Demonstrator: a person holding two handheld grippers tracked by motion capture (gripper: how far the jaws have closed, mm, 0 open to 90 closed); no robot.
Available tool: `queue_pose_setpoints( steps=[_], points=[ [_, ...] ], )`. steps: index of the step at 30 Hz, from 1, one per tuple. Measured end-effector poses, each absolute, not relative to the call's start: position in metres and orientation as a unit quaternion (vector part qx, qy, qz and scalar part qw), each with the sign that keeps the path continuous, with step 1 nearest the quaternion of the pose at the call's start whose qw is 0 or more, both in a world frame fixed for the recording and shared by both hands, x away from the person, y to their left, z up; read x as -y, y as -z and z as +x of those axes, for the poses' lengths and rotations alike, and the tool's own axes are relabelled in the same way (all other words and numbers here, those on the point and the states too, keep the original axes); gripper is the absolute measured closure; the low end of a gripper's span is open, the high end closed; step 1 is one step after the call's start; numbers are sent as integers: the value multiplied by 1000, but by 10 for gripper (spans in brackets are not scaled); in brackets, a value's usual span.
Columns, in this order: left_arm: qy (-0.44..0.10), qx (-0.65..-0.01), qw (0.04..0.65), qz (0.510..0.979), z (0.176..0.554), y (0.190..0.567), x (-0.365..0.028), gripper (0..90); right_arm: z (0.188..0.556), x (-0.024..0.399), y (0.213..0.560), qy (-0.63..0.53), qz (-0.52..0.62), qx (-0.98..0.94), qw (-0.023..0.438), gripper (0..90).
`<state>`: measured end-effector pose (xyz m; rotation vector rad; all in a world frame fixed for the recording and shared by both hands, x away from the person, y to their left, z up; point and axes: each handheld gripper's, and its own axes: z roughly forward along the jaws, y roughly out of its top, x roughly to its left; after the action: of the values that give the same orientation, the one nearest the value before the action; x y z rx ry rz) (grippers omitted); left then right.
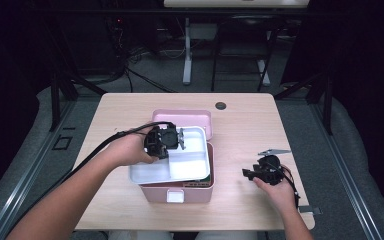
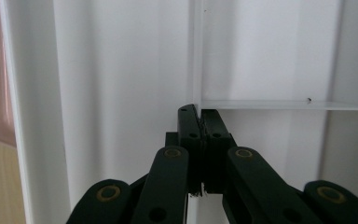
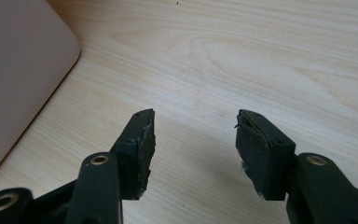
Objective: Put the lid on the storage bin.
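A white tray (image 1: 190, 172) with several compartments sits askew over the open pink box (image 1: 155, 192), and something green shows under its near right corner. My left gripper (image 1: 172, 137) reaches into the tray from the left. In the left gripper view my left gripper (image 2: 199, 112) is shut on the tray's thin upright divider (image 2: 196, 56), which runs between the pads. My right gripper (image 1: 247, 173) rests low over the bare table to the right of the box. In the right gripper view my right gripper (image 3: 193, 135) stands open with nothing between its jaws, and the pink box (image 3: 18, 70) lies at the left.
The box's pink lid (image 1: 182, 117) stands open behind the tray. A white latch (image 1: 175, 196) is on the box's front. A black round plug (image 1: 221, 105) sits in the wooden table (image 1: 250, 130) near its far edge. Desk legs and cables lie beyond.
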<state>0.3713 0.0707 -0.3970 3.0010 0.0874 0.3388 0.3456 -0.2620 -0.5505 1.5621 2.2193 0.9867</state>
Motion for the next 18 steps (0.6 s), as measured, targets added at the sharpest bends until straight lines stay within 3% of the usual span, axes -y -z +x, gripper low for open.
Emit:
queue_pose_setpoints(
  steps=[18],
  points=[
    [-108, 9, 61, 992, 366, 415, -56, 887, 346, 262, 553, -337, 536, -764, 122, 467]
  ],
)
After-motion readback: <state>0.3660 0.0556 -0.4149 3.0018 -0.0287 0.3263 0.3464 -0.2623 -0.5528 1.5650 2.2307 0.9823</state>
